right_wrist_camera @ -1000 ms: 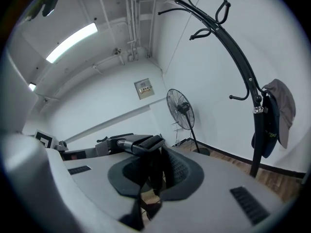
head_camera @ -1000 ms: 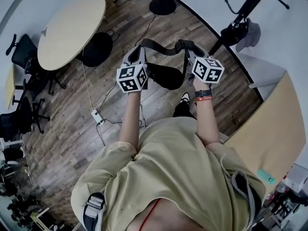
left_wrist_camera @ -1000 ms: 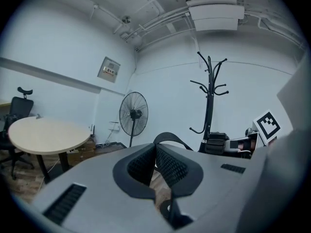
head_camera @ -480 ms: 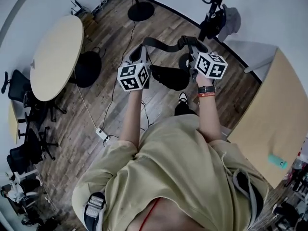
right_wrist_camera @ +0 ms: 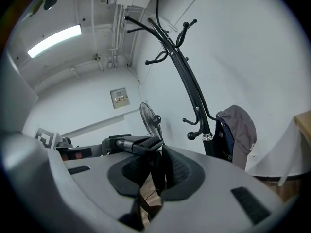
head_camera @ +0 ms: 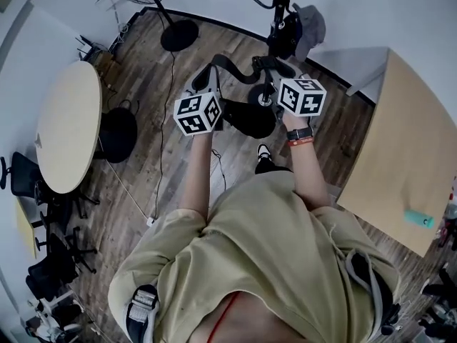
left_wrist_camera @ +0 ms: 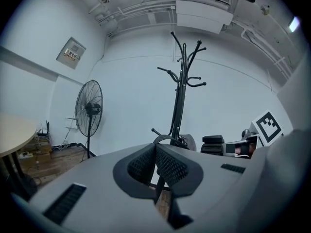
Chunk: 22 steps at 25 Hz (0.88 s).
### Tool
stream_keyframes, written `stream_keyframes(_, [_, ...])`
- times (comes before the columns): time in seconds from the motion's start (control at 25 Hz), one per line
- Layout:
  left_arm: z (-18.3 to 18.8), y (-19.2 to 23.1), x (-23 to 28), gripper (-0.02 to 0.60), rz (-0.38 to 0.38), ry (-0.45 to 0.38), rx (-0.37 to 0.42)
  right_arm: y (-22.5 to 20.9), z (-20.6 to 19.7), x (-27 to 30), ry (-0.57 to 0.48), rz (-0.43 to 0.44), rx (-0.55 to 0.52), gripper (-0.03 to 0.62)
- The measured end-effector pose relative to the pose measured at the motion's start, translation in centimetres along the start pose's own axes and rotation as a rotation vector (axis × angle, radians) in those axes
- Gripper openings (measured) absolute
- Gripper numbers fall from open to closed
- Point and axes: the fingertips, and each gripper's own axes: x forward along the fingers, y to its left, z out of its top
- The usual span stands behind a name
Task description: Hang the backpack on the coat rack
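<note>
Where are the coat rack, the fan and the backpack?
coat rack (left_wrist_camera: pixel 179 96), left gripper view, on its upright pole.
fan (left_wrist_camera: pixel 89 108), left gripper view, on its round cage.
backpack (head_camera: pixel 250 118), head view, on its dark body.

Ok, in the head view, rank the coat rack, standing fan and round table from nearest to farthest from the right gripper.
From the right gripper, shut on the backpack strap:
1. Coat rack, just ahead of it.
2. Standing fan, ahead and to the left.
3. Round table, far left.
</note>
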Motion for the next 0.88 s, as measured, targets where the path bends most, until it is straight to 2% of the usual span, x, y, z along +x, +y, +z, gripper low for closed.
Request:
stream_keyframes(0.44, [1.9,-2.1,7.2,0.025,-0.084,-0.003,0.029,-5.8,3.7,1.4,-0.063,-0.059,0.039,0.064])
stream_keyframes(0.88, [3.4,-3.1,12.0,0.025,-0.116,-0.018,-0.019,-11.9,6.9,1.7,-0.110,-0.125,0.078,0.064])
